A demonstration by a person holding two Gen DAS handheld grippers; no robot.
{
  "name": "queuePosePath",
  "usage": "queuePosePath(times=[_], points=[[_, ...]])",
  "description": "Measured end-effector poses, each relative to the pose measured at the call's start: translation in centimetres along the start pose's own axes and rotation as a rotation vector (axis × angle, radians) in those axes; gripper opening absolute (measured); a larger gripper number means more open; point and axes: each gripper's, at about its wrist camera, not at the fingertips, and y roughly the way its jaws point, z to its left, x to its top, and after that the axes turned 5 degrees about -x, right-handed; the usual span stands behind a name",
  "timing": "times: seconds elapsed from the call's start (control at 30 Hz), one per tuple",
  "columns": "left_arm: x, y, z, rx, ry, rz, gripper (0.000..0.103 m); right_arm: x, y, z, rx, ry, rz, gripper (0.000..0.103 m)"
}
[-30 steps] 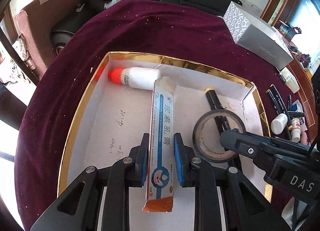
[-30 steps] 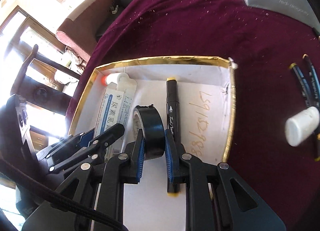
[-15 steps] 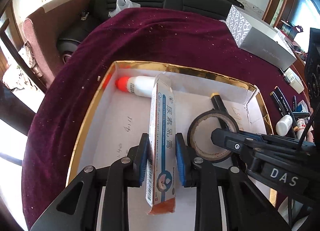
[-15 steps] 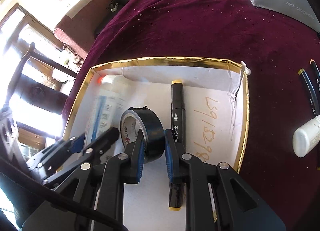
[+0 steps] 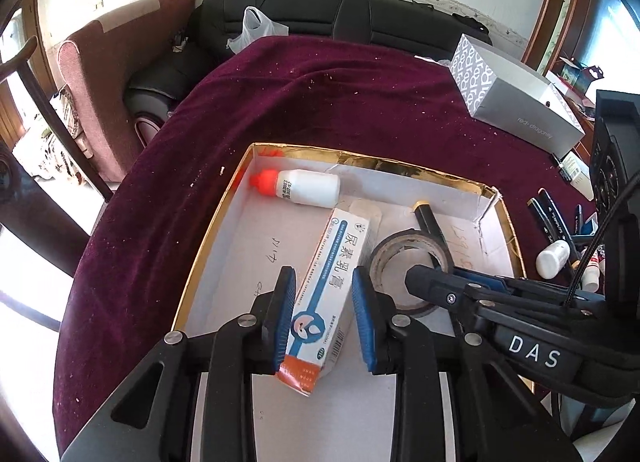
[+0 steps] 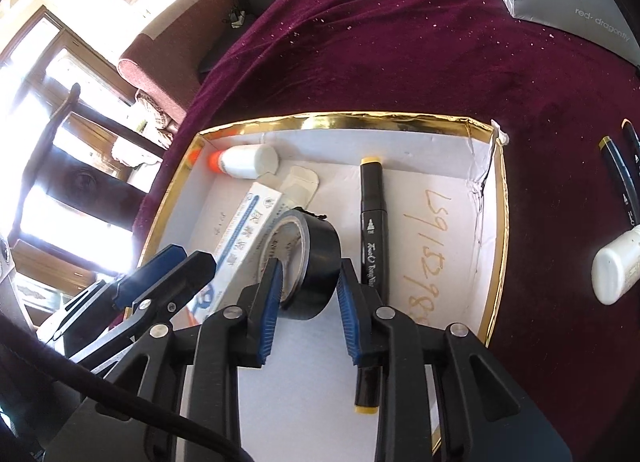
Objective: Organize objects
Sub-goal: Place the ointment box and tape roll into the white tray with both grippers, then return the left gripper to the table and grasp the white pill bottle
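A shallow white tray with a gold rim (image 5: 216,230) (image 6: 344,118) lies on the maroon cloth. In it are a white bottle with an orange cap (image 5: 308,192), a black marker (image 6: 372,230), a white and blue ointment box (image 5: 336,266) and a black tape roll (image 6: 316,258). My left gripper (image 5: 324,318) straddles the near end of the ointment box. Its jaws are opening, and the box lies face up on the tray floor with a gap at the right pad. My right gripper (image 6: 308,302) has opening jaws around the tape roll, which tilts left and rests on the tray.
A grey patterned carton (image 5: 516,102) stands at the back right of the cloth. Several dark pens (image 6: 618,166) and a small white bottle (image 6: 616,266) lie right of the tray. A black sofa (image 5: 300,18) and a red chair (image 5: 100,74) stand behind the table.
Both pairs of jaws have widened. The ointment box has dropped from standing on edge to lying face up. The tape roll has tipped leftward. The left gripper has lifted and drawn back a little.
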Motion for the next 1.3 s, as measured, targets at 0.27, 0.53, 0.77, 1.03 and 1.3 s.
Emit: queuePosePath(times=[0.27, 0.53, 0.77, 1.03, 1.3], points=[[-0.8, -2.9, -0.7, -0.029, 0.001, -0.035, 0.035, -1.7, -4.4, -0.3, 0.046, 0.006, -0.07, 0.035], [-2.5, -7.8, -4.6, -0.031, 0.091, -0.127, 0.036, -5.1, -12.4, -3.0, -0.015, -0.004, -0.22, 0.056], [-3.8, -11.5, -9.2, -0.036, 0.195, -0.214, 0.044, -7.8, -19.6, -8.7, -0.18, 0.03, -0.32, 0.066], [-4.7, -12.5, -14.5, -0.057, 0.292, -0.234, 0.044, -9.3, -28.0, -14.4, -0.498, 0.07, -0.458, 0.082], [-5.0, -9.9, -19.8, -0.05, 0.385, -0.186, 0.044, -11.3, -27.2, -21.0, -0.464, 0.207, -0.441, 0.082]])
